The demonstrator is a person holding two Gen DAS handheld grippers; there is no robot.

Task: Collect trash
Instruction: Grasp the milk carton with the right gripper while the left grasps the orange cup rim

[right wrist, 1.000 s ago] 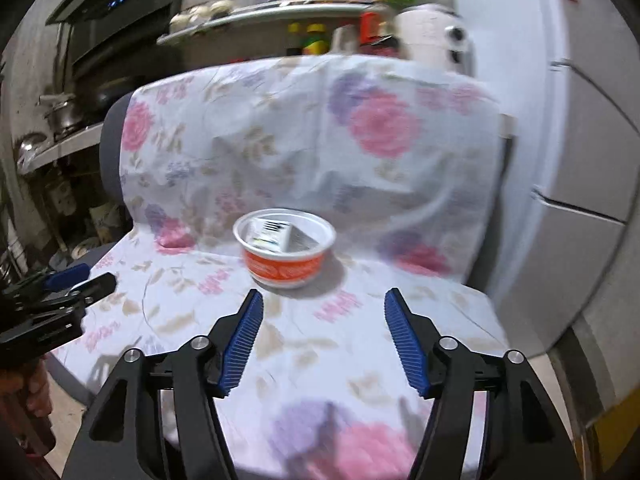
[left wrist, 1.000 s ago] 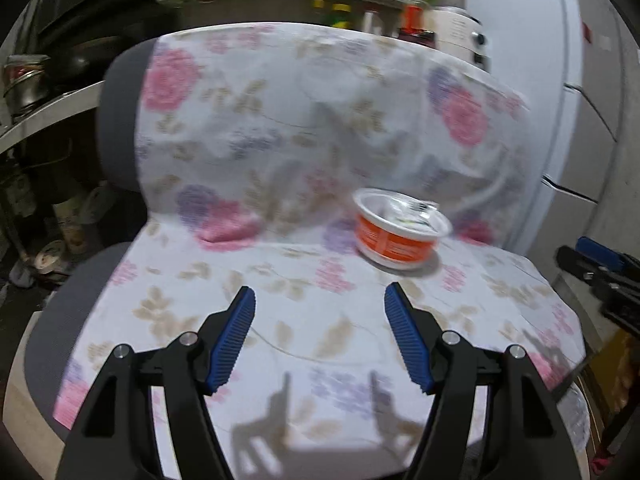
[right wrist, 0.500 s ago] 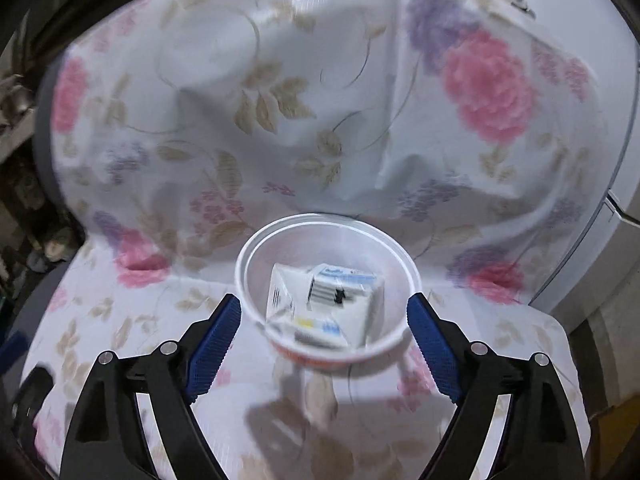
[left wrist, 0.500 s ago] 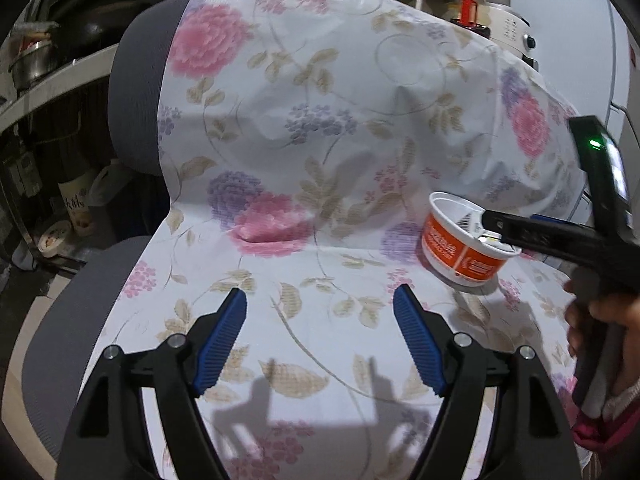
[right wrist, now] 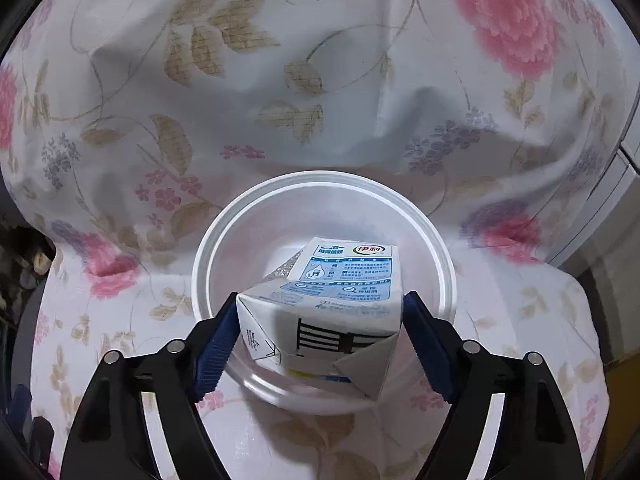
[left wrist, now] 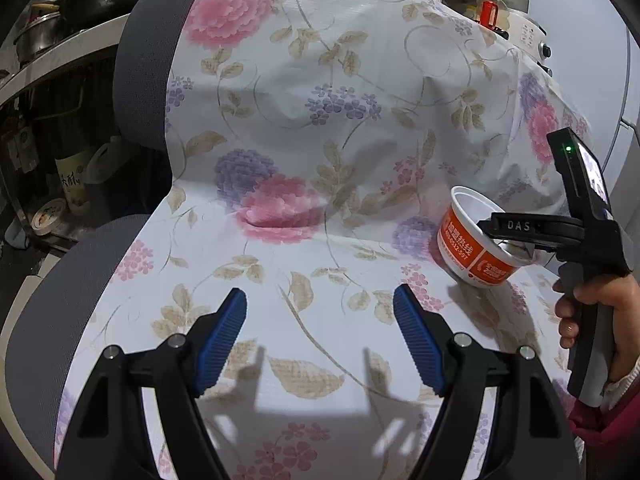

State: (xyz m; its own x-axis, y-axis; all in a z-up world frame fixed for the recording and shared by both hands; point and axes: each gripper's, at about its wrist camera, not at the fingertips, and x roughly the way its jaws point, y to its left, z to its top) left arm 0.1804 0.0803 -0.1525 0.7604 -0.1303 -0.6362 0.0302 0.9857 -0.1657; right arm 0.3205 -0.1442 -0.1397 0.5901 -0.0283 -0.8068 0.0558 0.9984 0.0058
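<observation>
Right tool (right wrist: 320,332) pinching milk carton (right wrist: 332,312) (crumpled) inside bowl (right wrist: 224,240); jaws just narrowed.

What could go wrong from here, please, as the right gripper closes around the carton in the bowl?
1. The right gripper, whose jaws have just been closing, straddles the crumpled white and blue milk carton; its creased sides may buckle and slip out.
2. The lightweight white plastic bowl with an orange label sits unheld on the soft floral cloth, so it could tip or lift along.
3. The open left gripper holds nothing and steadies nothing.
</observation>
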